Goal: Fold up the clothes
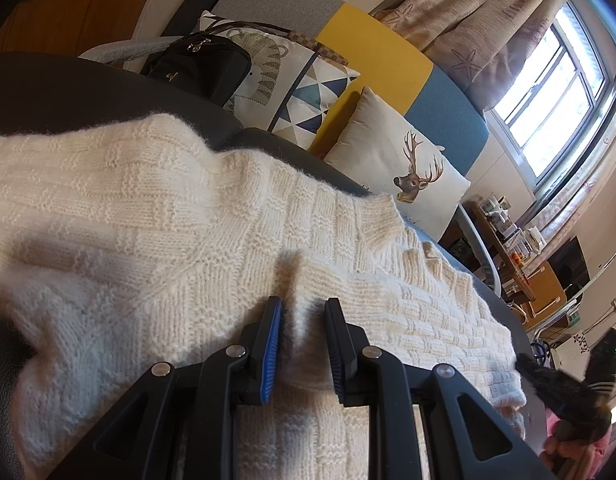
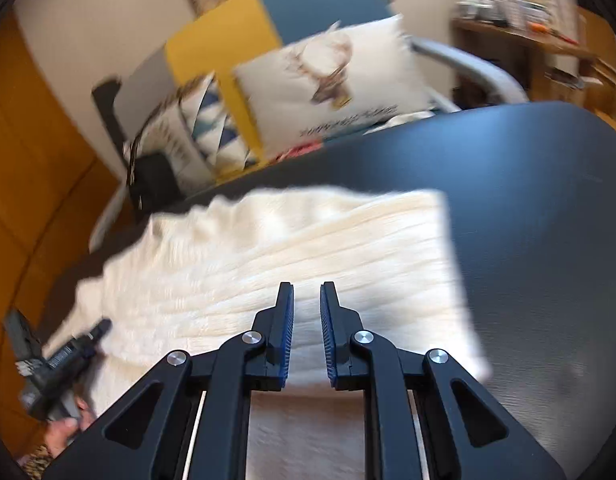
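Observation:
A cream knitted sweater [image 1: 156,216] lies spread over a dark table [image 1: 60,84]. My left gripper [image 1: 302,308] is shut on a raised ridge of the knit near the sweater's middle, and the fabric bulges up between the fingers. The right wrist view is motion-blurred. It shows the sweater [image 2: 268,248] as a folded cream block on the dark table [image 2: 528,200]. My right gripper [image 2: 307,292] hovers over the sweater's near part, its jaws slightly apart with nothing between them. The left gripper [image 2: 68,352] shows at the lower left with a hand on it.
A sofa behind the table carries a deer-print cushion [image 1: 404,168], a triangle-pattern cushion [image 1: 308,92] and a black bag [image 1: 200,64]. A window with curtains [image 1: 556,80] is at the right. A wooden side table with small items [image 1: 508,240] stands by the sofa's end.

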The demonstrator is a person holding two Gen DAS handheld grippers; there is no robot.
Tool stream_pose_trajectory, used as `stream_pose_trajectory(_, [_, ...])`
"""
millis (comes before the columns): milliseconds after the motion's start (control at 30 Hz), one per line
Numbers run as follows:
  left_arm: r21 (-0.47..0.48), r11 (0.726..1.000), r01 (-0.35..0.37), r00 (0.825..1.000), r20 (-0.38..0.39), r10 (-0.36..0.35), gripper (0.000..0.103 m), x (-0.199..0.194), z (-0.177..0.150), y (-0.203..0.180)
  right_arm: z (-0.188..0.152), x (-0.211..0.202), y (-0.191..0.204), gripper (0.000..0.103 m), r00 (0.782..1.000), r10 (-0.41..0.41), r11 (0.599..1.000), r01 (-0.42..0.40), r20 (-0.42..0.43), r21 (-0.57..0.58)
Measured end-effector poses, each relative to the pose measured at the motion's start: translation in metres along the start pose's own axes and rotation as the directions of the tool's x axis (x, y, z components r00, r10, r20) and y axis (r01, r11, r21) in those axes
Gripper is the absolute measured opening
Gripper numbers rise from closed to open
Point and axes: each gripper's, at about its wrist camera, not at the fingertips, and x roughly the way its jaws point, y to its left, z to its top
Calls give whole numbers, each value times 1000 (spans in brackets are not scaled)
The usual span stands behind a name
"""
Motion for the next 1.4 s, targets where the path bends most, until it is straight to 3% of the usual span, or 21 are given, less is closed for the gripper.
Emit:
stream_pose_trajectory(67, [-4,1000,4,1000,-1,-4,21,0,0,0,-3,24,19,15,998,-35,998,32,-47,-61])
stream_pose_trajectory(133, [-14,1000,14,1000,-1,-14,21,0,0,2,-8,24,28,15,998,-66,992,67,18,-103])
stream_pose_trajectory(333, [-53,998,31,999,-34,-33,21,-5,5,8,-5,35,33,15,996,-82,990,85,27,-116])
stream_pose_trajectory(667, [-44,998,-37,998,51,39,21,-90,29,60,-10,18,28,15,996,-83,989,87,35,-121])
stream_pose_trajectory(733, [-150,986,-76,994,66,87,22,-106,34,93,-10,17,27,15,996,-81,990,84,33,-117])
stream_pose_trajectory(800, [-265,957,-115,987,77,140,22,-121,38,130,-10,18,28,15,996,-84,989,88,33,-121])
stream_pose_trajectory(867, [-385,911,-148,976,90,196,22,-139,41,169,-10,18,29,15,995,-92,987,95,35,-126])
stream_pose_trajectory(1067, [-669,715,-203,934,86,346,24,-189,39,276,-9,17,30,15,994,-100,986,104,35,-132])
stream_pose_trajectory(1167, [-743,646,-175,929,92,358,24,-203,37,314,-9,17,30,15,994,-100,986,104,36,-133])
stream_pose_trajectory(1233, [-788,610,-88,941,135,310,24,-206,35,336,-9,17,30,15,994,-102,985,105,36,-134])
stream_pose_trajectory(1333, [-845,535,-2,950,166,265,24,-207,33,354,-9,17,30,15,994,-104,985,108,36,-135])
stream_pose_trajectory(1400, [-842,540,-4,951,164,262,24,-205,37,356,-9,17,30,15,994,-104,985,108,37,-135])
